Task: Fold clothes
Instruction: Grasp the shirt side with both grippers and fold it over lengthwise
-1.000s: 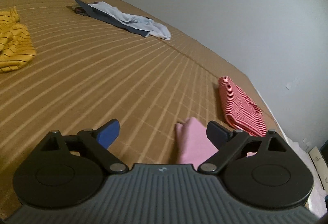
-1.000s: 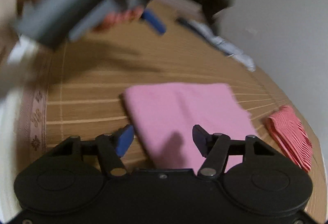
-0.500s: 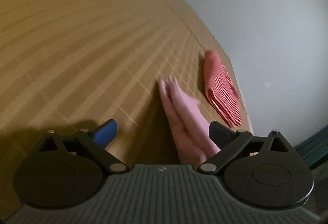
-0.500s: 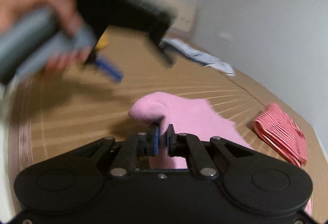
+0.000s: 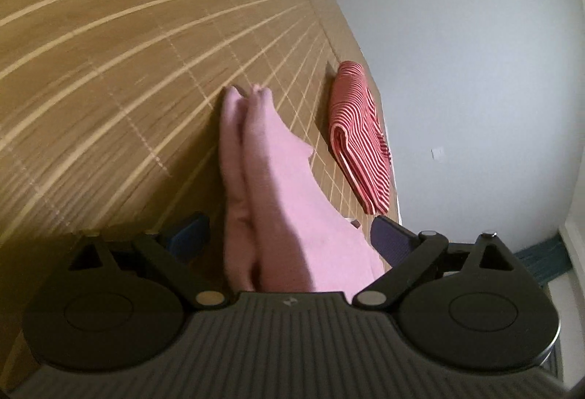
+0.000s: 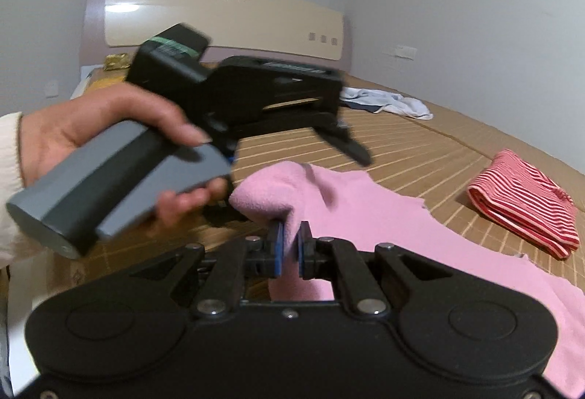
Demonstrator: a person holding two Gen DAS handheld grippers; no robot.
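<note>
A pink cloth (image 6: 365,212) lies on the bamboo mat of the bed (image 6: 431,150). My right gripper (image 6: 290,245) is shut on a raised fold at the cloth's near edge. In the left wrist view the pink cloth (image 5: 278,187) runs as a lifted ridge between the fingers of my left gripper (image 5: 289,238), which is open and sits low over it. The left gripper (image 6: 351,147) also shows in the right wrist view, held in a hand just above the cloth's far left corner.
A folded red-and-white striped garment (image 6: 523,201) lies at the mat's right edge, also in the left wrist view (image 5: 360,136). A pale blue and dark garment (image 6: 384,103) lies crumpled near the headboard (image 6: 226,22). A grey wall runs along the right side.
My right gripper closed on the pink cloth's edge and lifted it. My left gripper swung down and right over the cloth, its fingers staying open.
</note>
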